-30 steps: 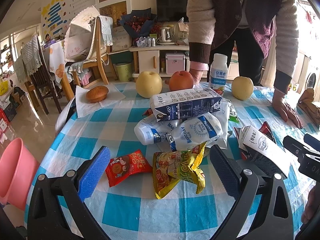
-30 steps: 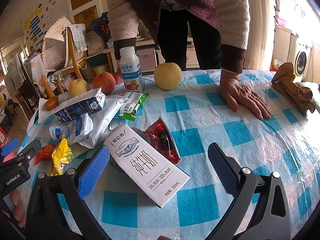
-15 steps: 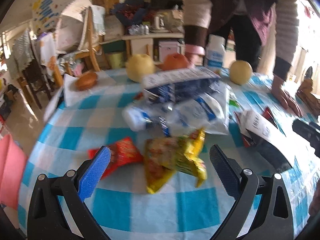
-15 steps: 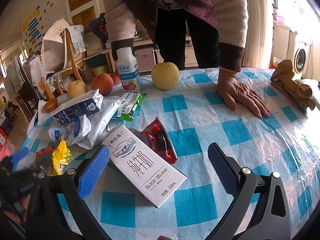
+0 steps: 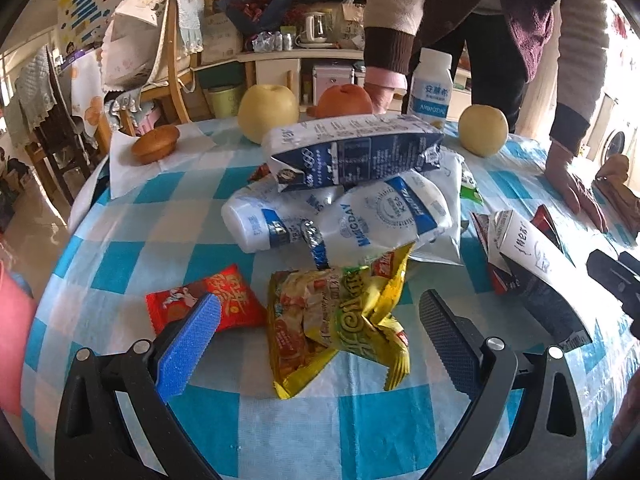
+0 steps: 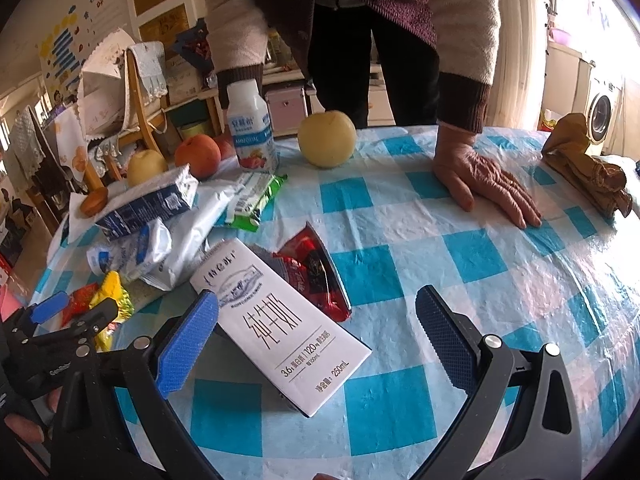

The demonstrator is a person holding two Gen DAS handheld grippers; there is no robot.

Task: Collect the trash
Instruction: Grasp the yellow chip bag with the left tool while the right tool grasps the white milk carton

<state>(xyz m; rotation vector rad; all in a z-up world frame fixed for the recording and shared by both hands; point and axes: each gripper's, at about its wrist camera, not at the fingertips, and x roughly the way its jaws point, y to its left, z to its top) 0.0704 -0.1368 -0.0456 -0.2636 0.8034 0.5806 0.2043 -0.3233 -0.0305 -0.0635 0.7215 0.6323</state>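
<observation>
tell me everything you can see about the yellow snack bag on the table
The yellow bag is a crumpled, glossy foil or plastic wrapper with green lettering and red-orange patches. It looks torn open and flattened, lying on the blue-checked tablecloth. It sits between the open fingers of the left tool, touching neither. A red packet lies beside it, and its top corner reaches the white pouch behind.

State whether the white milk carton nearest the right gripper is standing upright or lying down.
Lying down. The milk carton rests flat on the checked tablecloth, printed face up, one end overlapping a red wrapper.
</observation>
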